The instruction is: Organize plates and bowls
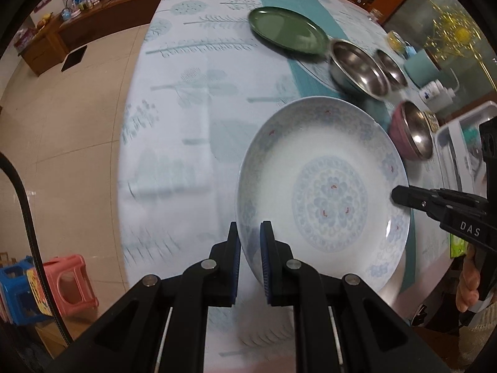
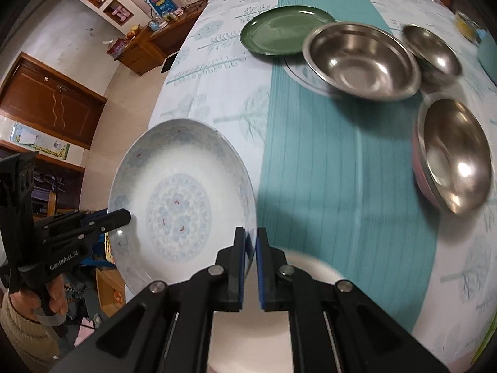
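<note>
1. Porcelain plate (image 1: 323,192), white with a pale blue flower pattern, is held up off the table and tilted, gripped from both sides.
2. At its near edge the left gripper (image 1: 250,261) has both blue-padded fingers pinching the rim, one pad on each face.
3. On the opposite edge the right gripper (image 1: 400,197) clamps the rim too; from its own camera the rim passes between its narrowly parted pads (image 2: 260,267).
4. Under the right gripper lies a plain white plate (image 2: 310,267), partly hidden, so I cannot tell much about it.
5. Below all this the table (image 1: 174,118) wears a light tree-print cloth with a teal runner (image 2: 335,161) down the middle.
6. Farther along on the right sits a steel bowl nested in a pink bowl (image 2: 453,155).
7. Beyond it a large steel bowl (image 2: 362,62) rests on the runner, with a smaller steel bowl (image 2: 431,51) just beside it.
8. Farthest off, a green plate (image 2: 279,29) lies flat, its edge touching the large bowl's rim.
</note>
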Motion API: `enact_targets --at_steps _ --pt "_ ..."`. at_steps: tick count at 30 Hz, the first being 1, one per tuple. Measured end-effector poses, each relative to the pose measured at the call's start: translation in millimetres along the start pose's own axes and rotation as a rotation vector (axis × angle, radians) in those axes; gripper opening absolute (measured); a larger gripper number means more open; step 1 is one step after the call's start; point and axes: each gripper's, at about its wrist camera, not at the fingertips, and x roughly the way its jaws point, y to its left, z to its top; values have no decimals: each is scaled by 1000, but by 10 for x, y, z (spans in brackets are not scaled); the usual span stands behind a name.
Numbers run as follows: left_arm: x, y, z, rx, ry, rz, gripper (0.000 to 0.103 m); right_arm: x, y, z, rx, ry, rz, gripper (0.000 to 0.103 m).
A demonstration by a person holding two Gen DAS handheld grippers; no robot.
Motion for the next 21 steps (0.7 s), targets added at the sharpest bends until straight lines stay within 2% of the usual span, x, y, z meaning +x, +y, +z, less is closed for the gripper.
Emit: enact_targets --at_steps 6,12,17,21 --pt "25 -455 -708 -2 8 -24 10 -198 -286 -670 5 6 10 6" --pt "220 -799 -1123 13 36 -44 10 -250 -601 -1229 2 33 -22 6" --pt "386 -938 -1278 21 47 -29 10 -159 -777 -1398 20 47 -50 6" --pt "491 -872 -1306 -4 46 -23 10 -84 -795 -1427 12 52 -57 6"
